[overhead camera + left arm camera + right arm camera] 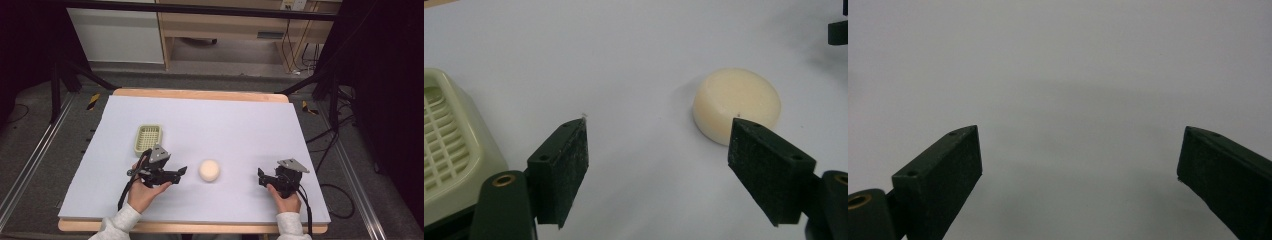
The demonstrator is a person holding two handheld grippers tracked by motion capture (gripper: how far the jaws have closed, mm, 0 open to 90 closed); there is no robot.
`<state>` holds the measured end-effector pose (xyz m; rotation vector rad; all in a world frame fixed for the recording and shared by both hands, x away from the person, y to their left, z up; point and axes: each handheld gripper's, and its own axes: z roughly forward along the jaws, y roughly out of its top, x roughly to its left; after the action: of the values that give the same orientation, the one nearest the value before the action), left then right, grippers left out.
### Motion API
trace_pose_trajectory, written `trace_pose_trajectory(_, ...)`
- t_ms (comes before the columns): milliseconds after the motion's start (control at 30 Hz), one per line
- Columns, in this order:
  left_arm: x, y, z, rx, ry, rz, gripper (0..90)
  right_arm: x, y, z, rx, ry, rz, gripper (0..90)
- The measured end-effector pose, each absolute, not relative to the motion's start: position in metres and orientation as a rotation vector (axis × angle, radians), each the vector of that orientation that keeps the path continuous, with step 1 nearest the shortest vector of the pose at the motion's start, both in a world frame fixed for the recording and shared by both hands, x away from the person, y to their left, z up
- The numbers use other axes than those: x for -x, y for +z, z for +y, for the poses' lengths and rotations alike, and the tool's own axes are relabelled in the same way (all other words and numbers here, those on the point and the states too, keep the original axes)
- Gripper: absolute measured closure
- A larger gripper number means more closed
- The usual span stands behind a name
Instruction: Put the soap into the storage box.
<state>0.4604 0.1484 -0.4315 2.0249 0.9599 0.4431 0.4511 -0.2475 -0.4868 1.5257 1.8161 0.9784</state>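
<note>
My counter (210, 120), under its pale sheet, takes up the middle of the high view, with the green slotted tray (148, 138) left of centre and the small cream round puck (209, 170) lying flat just below centre. My left gripper (181, 171) sits at lower left, its jaws wide apart and holding nothing, the puck (736, 104) just ahead of the right-hand jaw in the left gripper view and the tray (454, 150) at the left edge. My right gripper (260, 176) at lower right, well apart from the puck, is spread wide over bare sheet and empty.
</note>
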Motion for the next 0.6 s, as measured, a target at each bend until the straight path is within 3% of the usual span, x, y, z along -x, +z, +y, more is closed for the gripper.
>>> trace_pose_trajectory(600, -0.468, -0.43, 0.119, -2.052, 0.408, 0.919, 23.2, -0.452, -0.487, -0.248, -1.532, 0.979, 1.824, 4.6)
